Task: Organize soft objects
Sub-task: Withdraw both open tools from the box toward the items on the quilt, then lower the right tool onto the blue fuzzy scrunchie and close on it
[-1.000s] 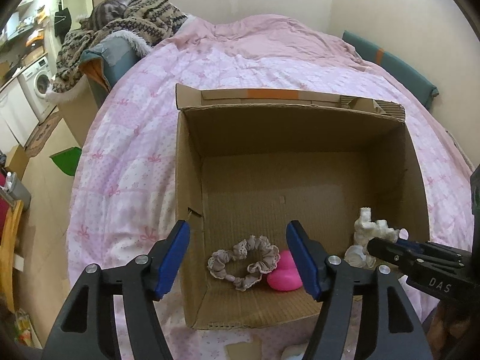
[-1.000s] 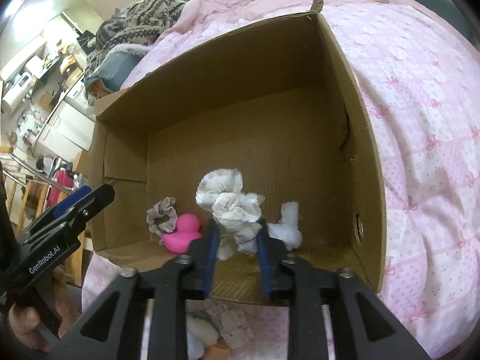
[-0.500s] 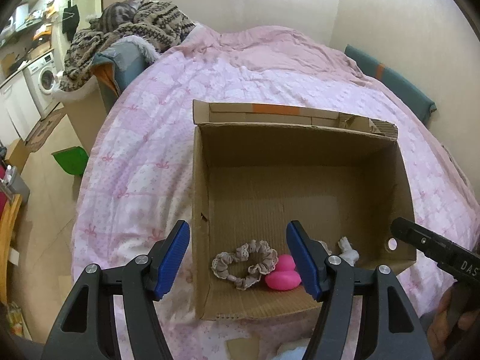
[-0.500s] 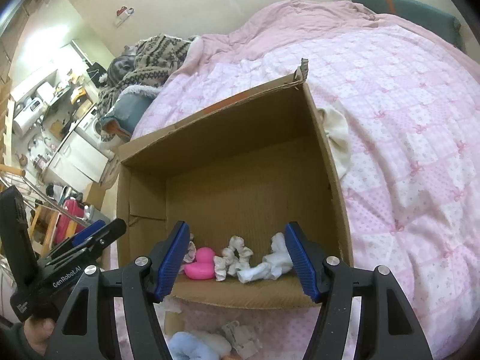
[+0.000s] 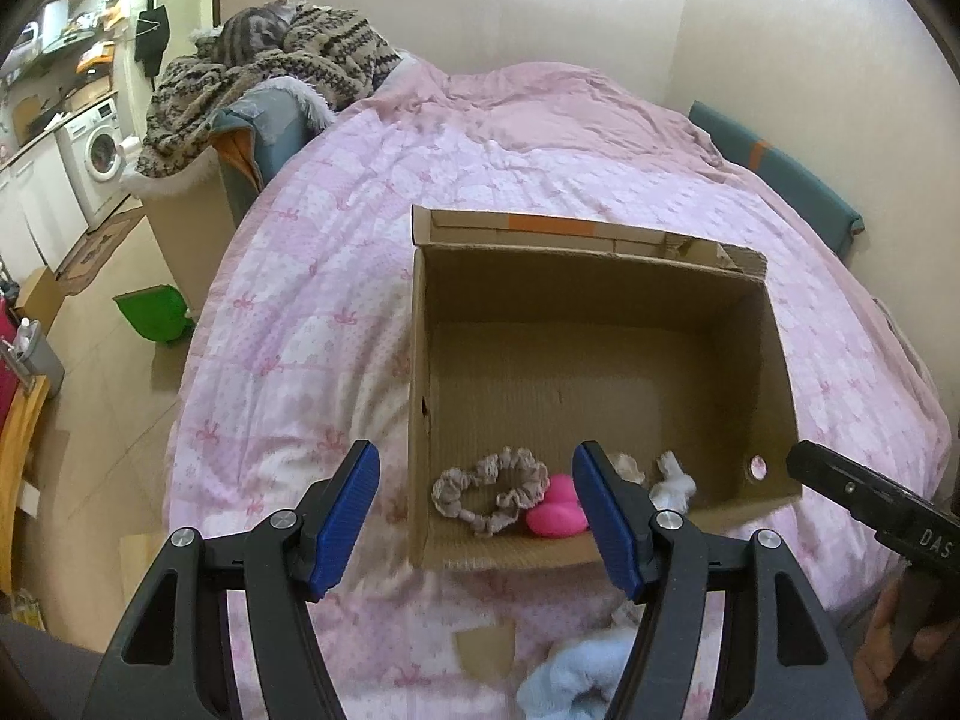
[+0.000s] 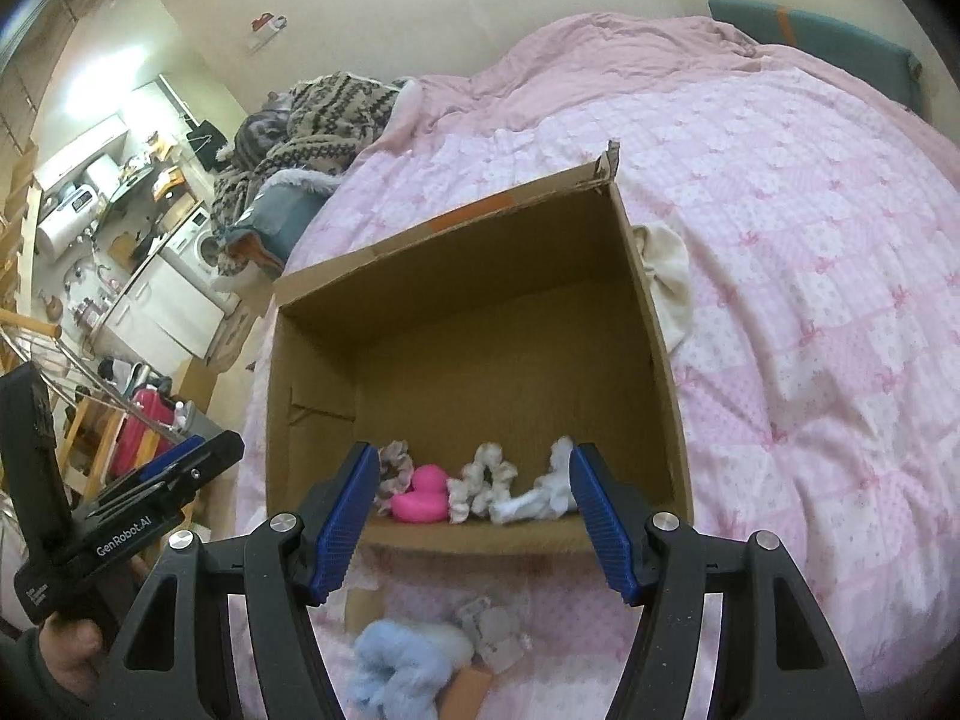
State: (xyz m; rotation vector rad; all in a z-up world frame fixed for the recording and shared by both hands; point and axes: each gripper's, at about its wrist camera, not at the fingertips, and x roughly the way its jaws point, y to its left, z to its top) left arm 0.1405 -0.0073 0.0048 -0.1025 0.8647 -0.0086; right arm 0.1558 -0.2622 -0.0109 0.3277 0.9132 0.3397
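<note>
An open cardboard box (image 5: pixel 600 276) (image 6: pixel 312 372) sits on the pink bed. Along its near wall lie a beige scrunchie (image 5: pixel 489 483) (image 6: pixel 396 465), a pink rubber duck (image 5: pixel 555 510) (image 6: pixel 420 495), a cream scrunchie (image 6: pixel 483 480) and a white sock (image 6: pixel 543 492) (image 5: pixel 672 480). My left gripper (image 5: pixel 477 519) is open and empty above the box's near left corner. My right gripper (image 6: pixel 474 519) is open and empty above the near edge. A light blue fluffy item (image 6: pixel 396 666) (image 5: pixel 570 684) and a small grey-white cloth item (image 6: pixel 492 630) lie on the bed before the box.
A cream cloth (image 6: pixel 666 276) lies on the bed against the box's right wall. A patterned blanket pile with a cat (image 5: pixel 270 66) sits at the bed's far left. A green bin (image 5: pixel 153 315) stands on the floor. A teal cushion (image 5: pixel 780 180) lines the wall.
My right gripper has opened, released the cream scrunchie into the box and pulled back and up. My left gripper has also risen and drawn back from the box.
</note>
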